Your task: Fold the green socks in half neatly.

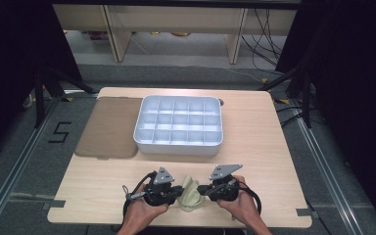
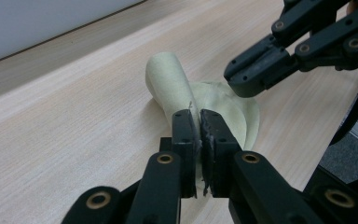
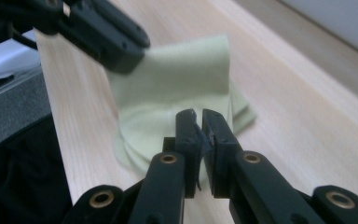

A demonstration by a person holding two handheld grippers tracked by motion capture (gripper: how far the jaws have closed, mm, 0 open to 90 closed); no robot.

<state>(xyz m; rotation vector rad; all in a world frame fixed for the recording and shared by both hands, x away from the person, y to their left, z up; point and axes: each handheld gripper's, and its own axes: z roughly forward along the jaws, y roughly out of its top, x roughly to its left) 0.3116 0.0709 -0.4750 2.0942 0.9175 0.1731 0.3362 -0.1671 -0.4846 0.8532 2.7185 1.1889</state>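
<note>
The high view shows both tools on the pale green cloth (image 1: 190, 194) near the tabletop's (image 1: 254, 147) front edge. The left tool (image 2: 199, 122) and right tool (image 3: 199, 122) each clamp a cloth fold. Bare tabletop separates them from the white tray (image 1: 178, 142).

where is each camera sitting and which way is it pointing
High view: above the person's side of the table, looking forward and down; both forearms, left tongs and right tongs show.
Left gripper view: rides the left tongs, looking along shut jaws pinching the pale green cloth.
Right gripper view: rides the right tongs, likewise pinching the cloth.
Shared: both gripper views show the cloth and the other tongs.
</note>
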